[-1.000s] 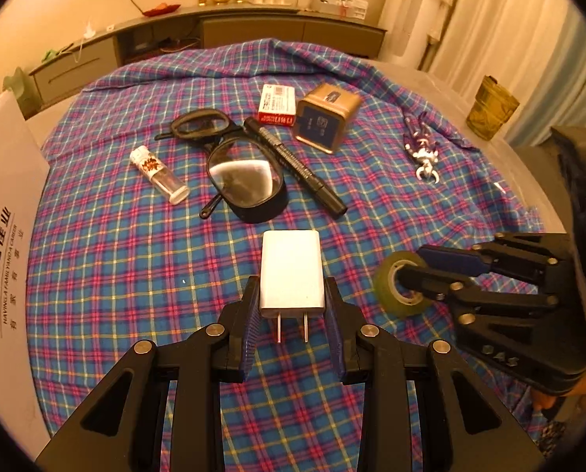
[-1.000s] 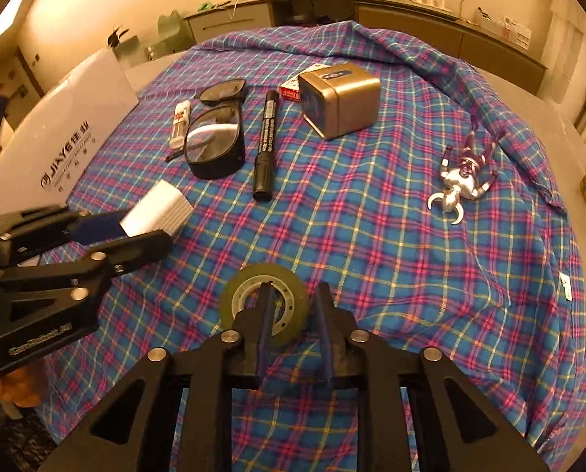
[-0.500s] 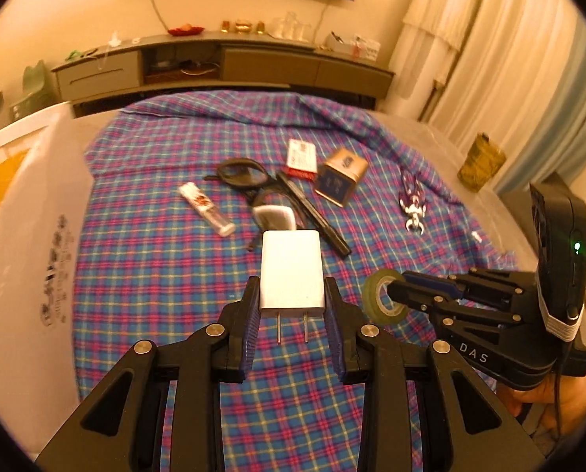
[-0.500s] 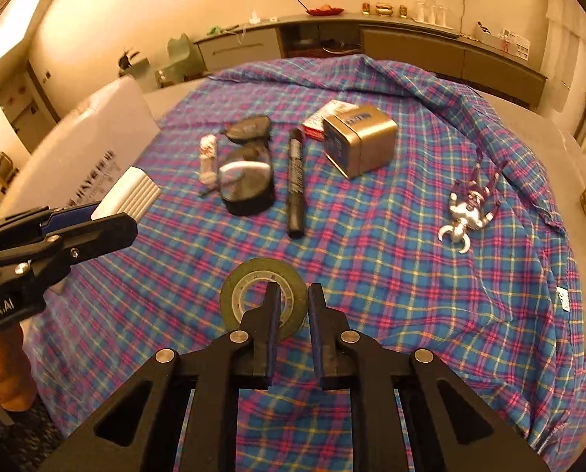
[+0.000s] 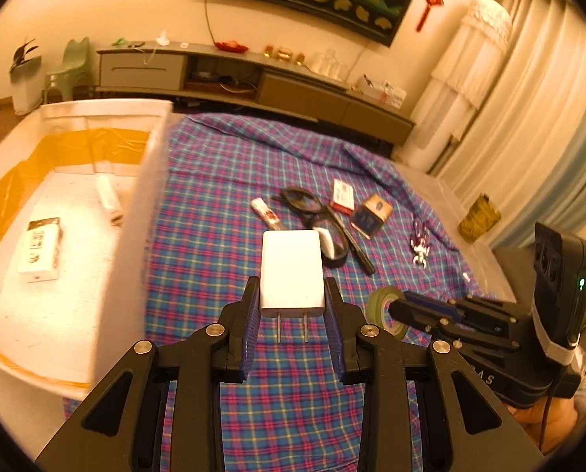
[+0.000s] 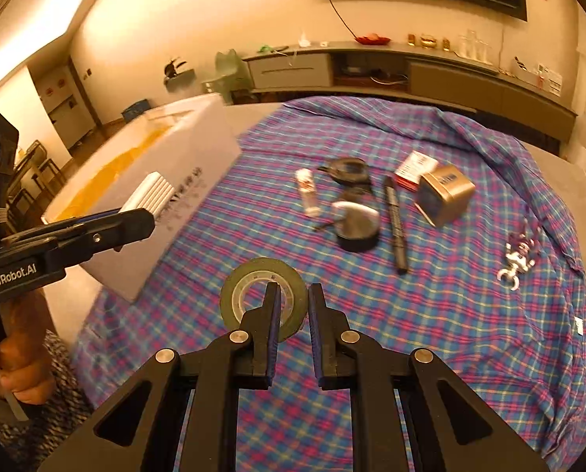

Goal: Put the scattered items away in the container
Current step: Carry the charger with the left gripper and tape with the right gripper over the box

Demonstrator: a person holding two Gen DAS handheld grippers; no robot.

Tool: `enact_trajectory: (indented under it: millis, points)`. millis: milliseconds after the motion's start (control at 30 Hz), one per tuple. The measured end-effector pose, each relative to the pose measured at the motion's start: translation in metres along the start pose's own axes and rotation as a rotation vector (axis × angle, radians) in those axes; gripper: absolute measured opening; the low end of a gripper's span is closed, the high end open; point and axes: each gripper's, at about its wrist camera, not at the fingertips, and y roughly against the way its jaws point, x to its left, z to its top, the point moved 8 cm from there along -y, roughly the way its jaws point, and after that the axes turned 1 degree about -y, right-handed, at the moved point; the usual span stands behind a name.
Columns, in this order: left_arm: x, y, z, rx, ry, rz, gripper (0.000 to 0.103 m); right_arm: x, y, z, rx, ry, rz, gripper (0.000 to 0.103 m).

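Note:
My left gripper [image 5: 292, 301] is shut on a white charger plug [image 5: 292, 265], prongs toward the camera, held above the plaid cloth. The white foam box [image 5: 151, 181] with a yellow lining stands just to its left. In the right wrist view my right gripper [image 6: 294, 301] is shut on the wall of a green tape roll [image 6: 249, 275], lifted off the cloth. That same roll [image 5: 377, 305] shows in the left wrist view, low on the right. The left gripper with the charger [image 6: 153, 192] hangs beside the box [image 6: 198, 153].
On the cloth lie goggles [image 6: 354, 224], a black marker [image 6: 395, 222], a gold tin [image 6: 444, 196], a red-and-white packet [image 6: 415, 167], a small tube [image 6: 306, 192] and a metal keychain [image 6: 517, 255]. A small carton [image 5: 41, 249] and a tube [image 5: 110, 196] lie inside the box. A hand [image 6: 15, 362] grips the left handle.
Both grippers have risen off the cloth with the charger and the tape roll. The right jaws closed on the roll. The left view swung left, so the box's inside now shows.

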Motion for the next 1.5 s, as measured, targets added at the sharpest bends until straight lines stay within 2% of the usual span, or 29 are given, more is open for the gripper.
enact_trajectory:
  millis: [367,800,1200,1500]
  points:
    - [0.038,0.029,0.019,-0.075,0.076,0.032,0.031,0.064,0.004,0.023,-0.018,0.039,0.073,0.015]
    - [0.078,0.060,0.034,-0.151,0.176,0.033,0.031,0.148,0.015,0.068,-0.070,0.166,0.123,0.015]
    - [0.137,0.084,0.038,-0.211,0.316,0.068,0.031,0.189,0.010,0.090,-0.080,0.236,0.127,0.015]
    - [0.173,0.086,0.032,-0.214,0.433,0.089,0.031,0.216,-0.006,0.105,-0.073,0.307,0.124,0.015]
